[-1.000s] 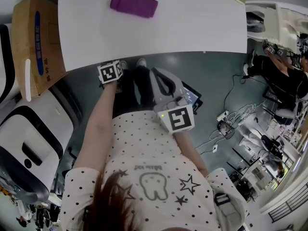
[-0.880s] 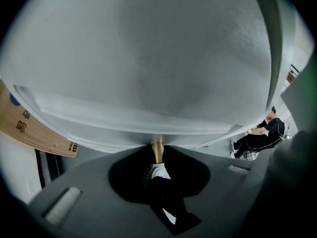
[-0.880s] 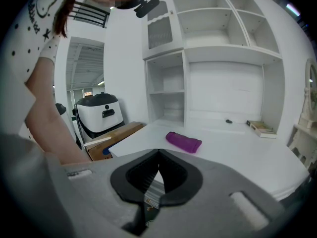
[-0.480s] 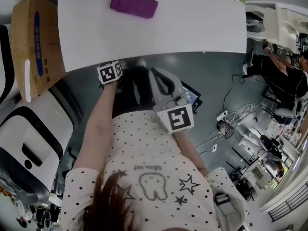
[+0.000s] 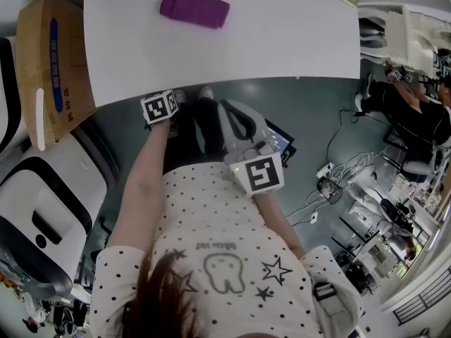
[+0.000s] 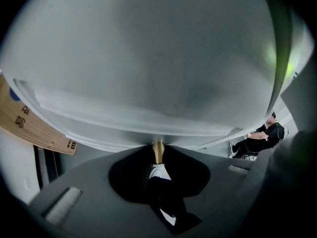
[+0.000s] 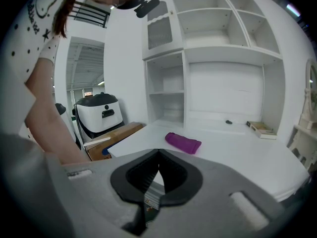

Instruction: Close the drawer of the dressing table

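The dressing table [image 5: 282, 41] presented a flat white top, with white shelving [image 7: 218, 43] rising from its far side. A purple pouch [image 5: 194, 9] lay on the top toward the far left. A book [image 7: 261, 128] lay at the far right corner.

The left gripper [image 6: 158, 147] was positioned at the front edge of the table, toward its left end, and pointed steeply downward. Its jaws were closed on the brass drawer knob [image 6: 158, 152], one tip on each side of the knob. The knob projected from the white drawer front [image 6: 148, 73], which sat beneath the table top and filled most of the left gripper view. In the head view the top concealed the drawer, so how far the drawer stood out could not be determined.

The right gripper [image 7: 158, 156] was held clear of the table's front edge, close to the person's body. Its jaw tips met and nothing was between them.

A cardboard box [image 5: 53, 62] stood against the table's left side. A white appliance [image 5: 49, 210] stood on the floor nearer the person than the box.
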Tool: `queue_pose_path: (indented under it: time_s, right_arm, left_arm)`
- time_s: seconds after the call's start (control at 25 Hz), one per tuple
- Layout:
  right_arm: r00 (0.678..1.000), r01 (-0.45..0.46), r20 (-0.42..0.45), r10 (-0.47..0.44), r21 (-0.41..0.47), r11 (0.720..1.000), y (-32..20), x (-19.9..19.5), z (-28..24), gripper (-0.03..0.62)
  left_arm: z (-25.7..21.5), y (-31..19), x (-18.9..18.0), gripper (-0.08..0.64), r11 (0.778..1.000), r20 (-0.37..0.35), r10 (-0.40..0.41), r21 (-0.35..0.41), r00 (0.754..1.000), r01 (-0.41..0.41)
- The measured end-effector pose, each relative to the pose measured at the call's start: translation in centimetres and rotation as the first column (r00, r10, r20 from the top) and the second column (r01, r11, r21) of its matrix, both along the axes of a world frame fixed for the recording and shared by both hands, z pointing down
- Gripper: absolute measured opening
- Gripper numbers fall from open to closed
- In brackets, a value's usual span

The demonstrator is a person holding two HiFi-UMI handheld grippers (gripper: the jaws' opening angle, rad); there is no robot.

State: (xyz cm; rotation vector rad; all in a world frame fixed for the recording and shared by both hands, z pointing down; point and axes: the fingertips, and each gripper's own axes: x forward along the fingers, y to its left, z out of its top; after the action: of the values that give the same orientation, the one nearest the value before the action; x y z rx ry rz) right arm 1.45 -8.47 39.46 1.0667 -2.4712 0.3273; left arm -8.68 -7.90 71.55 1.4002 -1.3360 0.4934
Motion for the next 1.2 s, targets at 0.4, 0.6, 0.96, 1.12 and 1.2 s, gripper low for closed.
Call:
queue_pose_path:
  time_s: [0.4,0.6,0.96,1.12,1.2]
  right_arm:
    - [1.0,-0.008,0.004,0.008,-0.003,1.0,0.1,0.6,0.1,-0.005]
    - [1.0,-0.007,0.01,0.007,0.001,1.0,0.4,0.9,0.0,-0.005]
    - [1.0,0.0,0.019,-0.001,0.035,0.999,0.8,1.6,-0.8,-0.005]
    - [1.0,0.001,0.027,-0.002,0.042,0.999,1.0,1.7,-1.1,-0.005]
    - [1.0,0.004,0.028,-0.005,0.045,0.999,1.2,1.8,-1.4,-0.005]
  left_arm:
    - [0.1,-0.2,-0.1,0.072,1.0,0.011,0.011,0.0,1.0,-0.011]
    - [0.1,-0.2,0.3,0.066,0.997,-0.059,0.071,-0.001,0.996,-0.071]
    - [-0.3,0.3,0.4,0.081,0.996,-0.036,0.086,-0.03,0.996,-0.087]
    - [-0.8,0.8,0.1,0.089,0.995,0.001,0.101,-0.028,0.995,-0.101]
    - [-1.2,1.0,0.0,0.084,0.995,0.008,0.099,-0.019,0.995,-0.099]
